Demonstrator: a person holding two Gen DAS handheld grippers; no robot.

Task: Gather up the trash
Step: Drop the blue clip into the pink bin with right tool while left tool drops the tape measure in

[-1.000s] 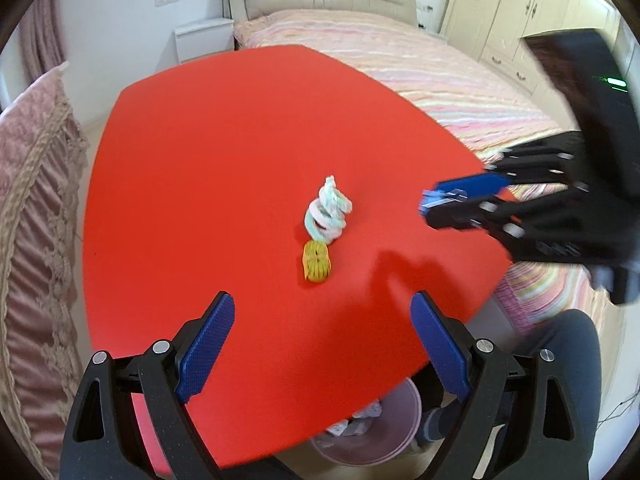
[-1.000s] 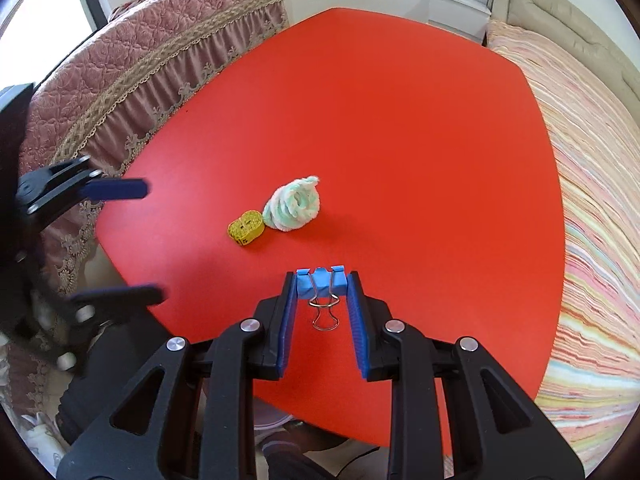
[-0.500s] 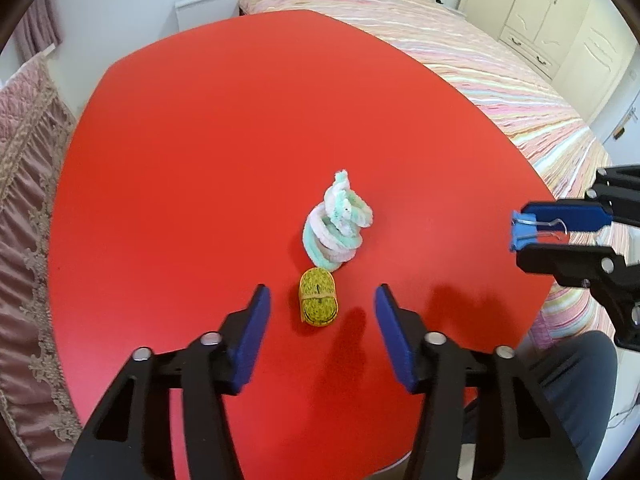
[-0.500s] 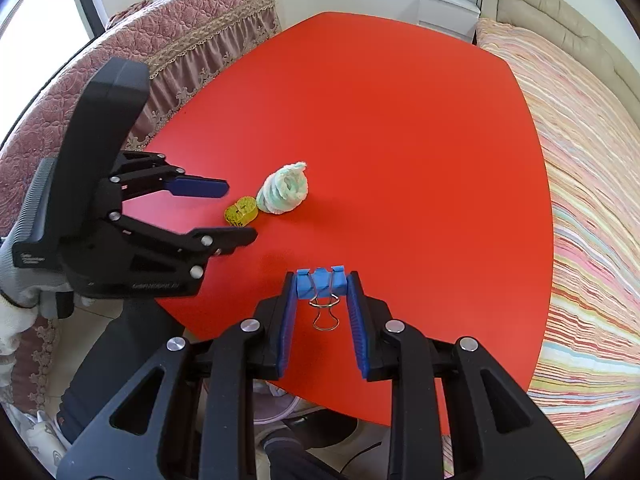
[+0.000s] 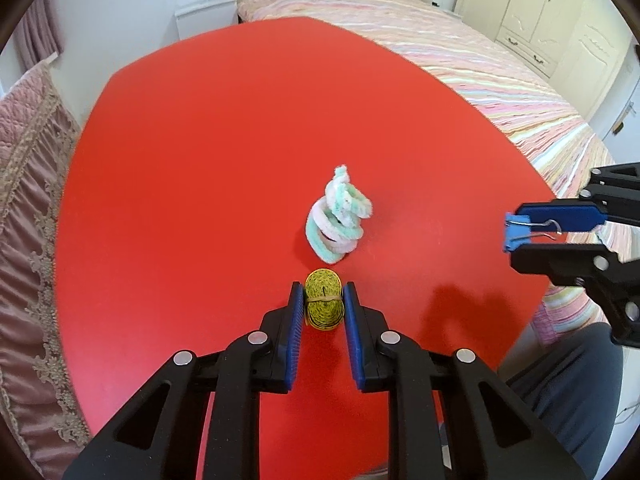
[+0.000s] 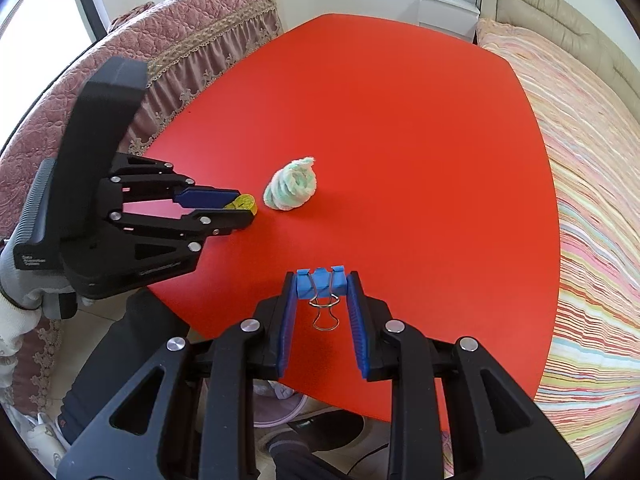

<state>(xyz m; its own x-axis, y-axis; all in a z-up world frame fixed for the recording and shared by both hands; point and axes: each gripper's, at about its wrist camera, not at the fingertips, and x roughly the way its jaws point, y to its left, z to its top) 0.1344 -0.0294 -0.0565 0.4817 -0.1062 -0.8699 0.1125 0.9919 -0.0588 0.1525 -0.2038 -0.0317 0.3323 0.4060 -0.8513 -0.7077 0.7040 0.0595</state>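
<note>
Left wrist view, your left gripper (image 5: 323, 304) low centre, jaws closing around yellow tape roll (image 5: 323, 303), your right gripper (image 6: 321, 288) clamped on blue binder clip (image 6: 320, 281), red table (image 5: 224, 152).

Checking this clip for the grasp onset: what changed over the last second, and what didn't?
The left gripper came down over the yellow tape roll; its jaws, wide open a second ago, are closing around the roll, pads about touching its sides. Unchanged: the right gripper holds the blue binder clip above the red table, and the fuzzy pastel coil sits just beyond the roll.
</note>
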